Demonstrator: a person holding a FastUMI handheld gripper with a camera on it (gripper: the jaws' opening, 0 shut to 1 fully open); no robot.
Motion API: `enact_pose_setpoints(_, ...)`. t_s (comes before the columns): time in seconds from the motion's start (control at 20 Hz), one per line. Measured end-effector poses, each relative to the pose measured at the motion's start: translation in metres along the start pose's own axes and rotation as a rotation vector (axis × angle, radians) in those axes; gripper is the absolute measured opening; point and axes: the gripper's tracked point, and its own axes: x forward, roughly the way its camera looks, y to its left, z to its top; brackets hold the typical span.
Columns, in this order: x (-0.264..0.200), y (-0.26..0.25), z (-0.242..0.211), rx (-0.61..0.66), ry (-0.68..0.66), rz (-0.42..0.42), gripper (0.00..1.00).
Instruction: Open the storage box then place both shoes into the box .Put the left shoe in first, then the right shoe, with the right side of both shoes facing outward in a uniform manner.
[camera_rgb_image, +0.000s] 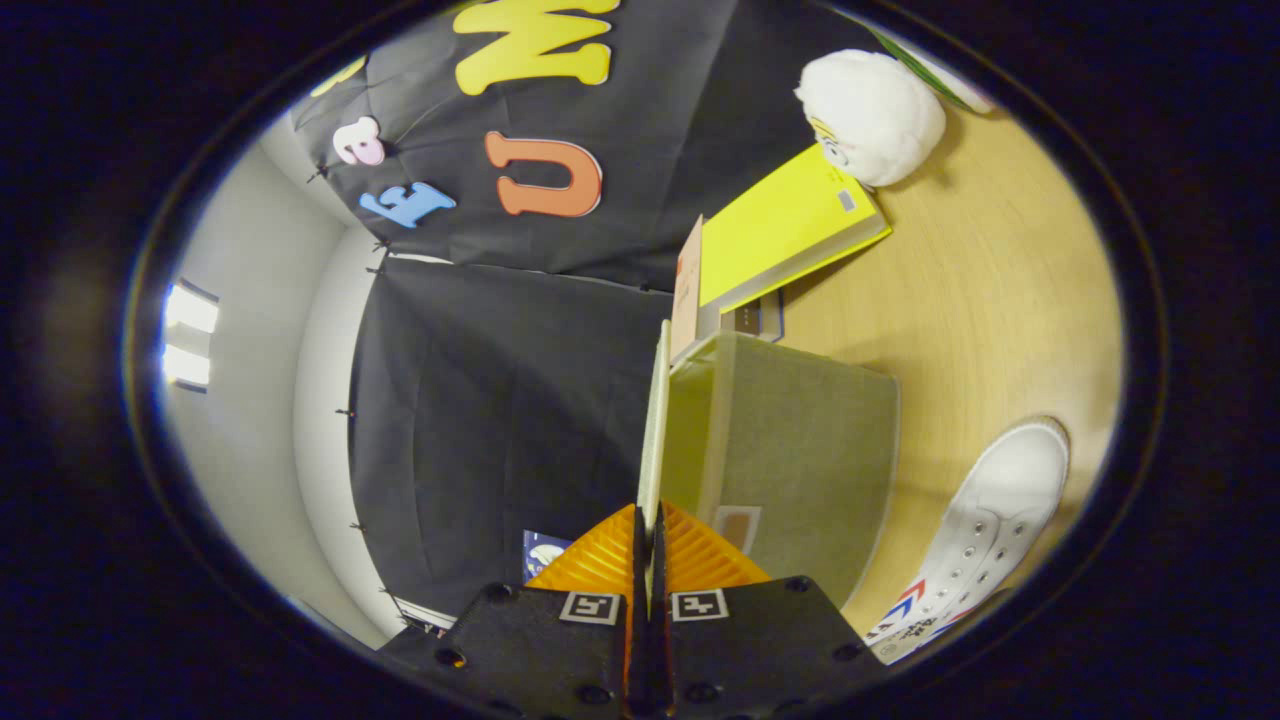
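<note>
Gripper view: gripper (648, 545) fingers pinched closed on thin pale lid edge (655, 420) of translucent greenish plastic storage box (800, 450). White canvas lace-up shoe (985, 535) lies beside box on wooden table (1000, 300). Risk: thin lid slipping free, dropping shut.

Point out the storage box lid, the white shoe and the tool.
storage box lid (654, 430): gripper view, its thin edge running ahead from between the fingers.
white shoe (1000, 520): gripper view, its upper near the eyelets.
tool (648, 545): gripper view, midway between the fingertips, clamped on the lid's edge.
</note>
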Motion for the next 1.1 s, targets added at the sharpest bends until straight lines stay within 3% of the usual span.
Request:
enact_pose_setpoints(0.25,0.018,0.082,-0.003,-0.088,-0.029,-0.007,0.05)
enact_pose_setpoints(0.55,0.079,0.140,-0.003,-0.141,-0.047,-0.046,0.05)
enact_pose_setpoints(0.95,0.171,0.166,-0.006,-0.167,-0.047,-0.076,0.07)
enact_pose_setpoints(1.05,0.196,0.157,-0.005,-0.200,-0.049,-0.152,0.12)
enact_pose_setpoints(1.1,0.209,0.153,-0.005,-0.216,-0.052,-0.188,0.21)
